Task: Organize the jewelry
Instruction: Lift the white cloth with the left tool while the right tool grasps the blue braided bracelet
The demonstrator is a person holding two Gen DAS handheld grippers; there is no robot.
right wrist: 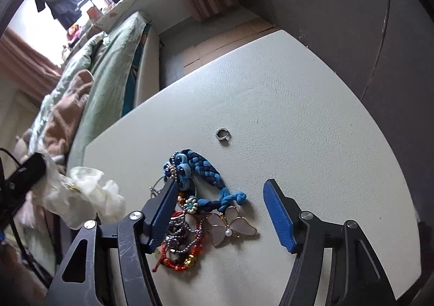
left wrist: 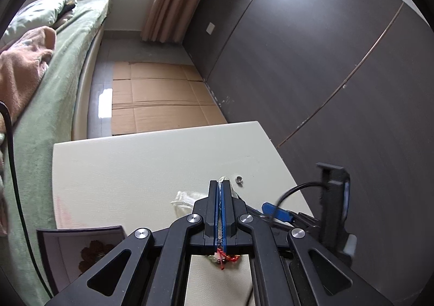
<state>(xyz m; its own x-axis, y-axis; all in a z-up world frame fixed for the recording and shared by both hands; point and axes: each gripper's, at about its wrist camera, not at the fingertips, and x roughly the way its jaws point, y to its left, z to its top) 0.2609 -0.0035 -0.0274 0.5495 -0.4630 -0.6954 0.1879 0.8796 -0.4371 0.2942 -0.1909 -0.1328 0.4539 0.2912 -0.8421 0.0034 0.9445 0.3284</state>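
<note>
At the left of the white table (right wrist: 298, 83), the left gripper (left wrist: 220, 183) is clenched, its blue-lined jaws pressed together on what appears to be a pale gauzy pouch (left wrist: 184, 198); the cloth shows beside and beyond the tips, though the pinch itself is hard to read from this angle. A red knotted cord (left wrist: 223, 258) hangs below the jaws near the table's near edge, and a patterned box (left wrist: 81, 249) stands at the near left corner.

Toward the middle, the jewelry pile (right wrist: 190, 224) lies heaped by the near edge: a blue braided bracelet (right wrist: 206, 170) runs lengthwise from the far left down toward the near right, a flower brooch (right wrist: 233, 227) with a pearl sits at the pile's right flank, and beaded strands tangle at the near side. A small silver ring (right wrist: 223, 134) lies alone, farther from the near edge.

To the right, the right gripper (right wrist: 219, 194) is released, jaws spread wide. Its left finger rests over the pile's left side while the right finger stands clear on bare table, so the brooch and the braid's tail sit between them. This gripper is the nearer one to the heap; the bracelet's long axis lies slantwise across the opening.
</note>
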